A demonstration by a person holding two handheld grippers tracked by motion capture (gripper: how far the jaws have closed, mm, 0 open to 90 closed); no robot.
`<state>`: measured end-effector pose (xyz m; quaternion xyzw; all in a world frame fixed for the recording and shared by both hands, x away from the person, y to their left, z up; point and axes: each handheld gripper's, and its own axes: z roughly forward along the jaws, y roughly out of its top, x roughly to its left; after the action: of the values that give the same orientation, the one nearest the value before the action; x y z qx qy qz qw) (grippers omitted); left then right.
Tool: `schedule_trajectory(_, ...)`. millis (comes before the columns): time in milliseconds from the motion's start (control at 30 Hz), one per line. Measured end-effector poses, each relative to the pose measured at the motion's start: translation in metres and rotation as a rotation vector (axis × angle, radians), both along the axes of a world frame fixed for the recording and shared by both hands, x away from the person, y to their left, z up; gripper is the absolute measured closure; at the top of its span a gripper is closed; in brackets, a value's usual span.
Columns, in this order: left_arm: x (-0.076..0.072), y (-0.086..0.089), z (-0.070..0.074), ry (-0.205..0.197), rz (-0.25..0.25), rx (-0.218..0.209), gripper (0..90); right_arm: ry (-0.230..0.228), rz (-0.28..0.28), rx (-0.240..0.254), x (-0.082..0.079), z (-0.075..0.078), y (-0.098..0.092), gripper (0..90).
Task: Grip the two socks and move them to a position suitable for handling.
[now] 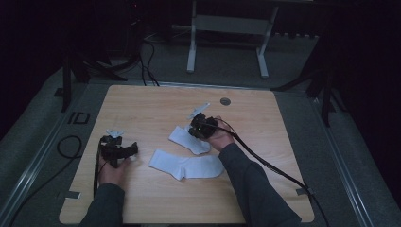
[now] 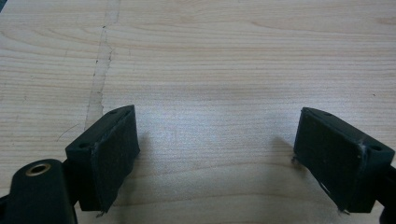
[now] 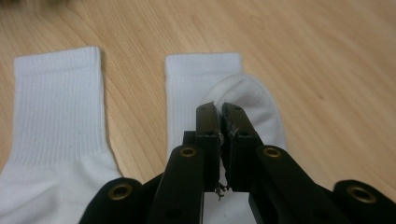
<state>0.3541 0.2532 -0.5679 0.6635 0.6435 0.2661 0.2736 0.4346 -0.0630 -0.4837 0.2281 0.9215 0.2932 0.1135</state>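
While your right gripper point(image 3: 222, 109) pinches the toe of the folded white sock point(image 3: 205, 84) near the middle of the wooden table point(image 1: 142, 104), its jaws pressed together on the fabric, your left gripper point(image 2: 217, 163) rests wide open on bare wood; the second sock point(image 1: 187, 165) lies flat just beside.

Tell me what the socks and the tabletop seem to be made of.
Socks: white knit fabric, probably cotton blend; ribbed cuffs show fine vertical lines, matte finish. The right gripper pinches the folded one. Tabletop: light wood or wood-look laminate, visible grain, smooth with slight sheen; which cannot be told.
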Motion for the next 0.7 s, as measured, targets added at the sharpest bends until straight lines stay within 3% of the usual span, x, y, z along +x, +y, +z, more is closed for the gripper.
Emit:
schedule_trajectory(233, 0.000, 0.000, 0.000, 0.000, -0.001, 0.001, 13.9, -0.030, -0.040, 0.002, -0.006, 0.010, -0.032, 84.7)
schedule_trajectory(267, 0.000, 0.000, 0.000, 0.000, -0.002, 0.000, 13.9, -0.038, -0.059, -0.004, -0.007, 0.009, -0.047, 84.5)
schedule_trajectory(300, 0.000, 0.000, 0.000, 0.000, -0.002, 0.000, 13.9, -0.038, -0.059, -0.004, -0.007, 0.009, -0.047, 84.5)
schedule_trajectory(467, 0.000, 0.000, 0.000, 0.001, -0.002, 0.000, 13.9, -0.012, -0.139, -0.005, -0.008, -0.004, -0.087, 83.7)
schedule_trajectory(567, 0.000, 0.000, 0.000, 0.000, -0.002, 0.000, 13.9, -0.009, -0.148, -0.014, -0.009, -0.007, -0.094, 83.1)
schedule_trajectory(600, 0.000, 0.000, 0.000, 0.000, -0.002, 0.000, 13.9, 0.000, -0.188, -0.054, -0.013, -0.016, -0.112, 75.2)
schedule_trajectory(633, 0.000, 0.000, 0.000, 0.000, -0.002, 0.000, 14.0, 0.000, -0.188, -0.054, -0.013, -0.016, -0.112, 75.2)
schedule_trajectory(700, 0.000, 0.000, 0.000, 0.000, -0.002, -0.001, 13.9, -0.023, -0.241, -0.053, -0.017, -0.014, -0.129, 66.5)
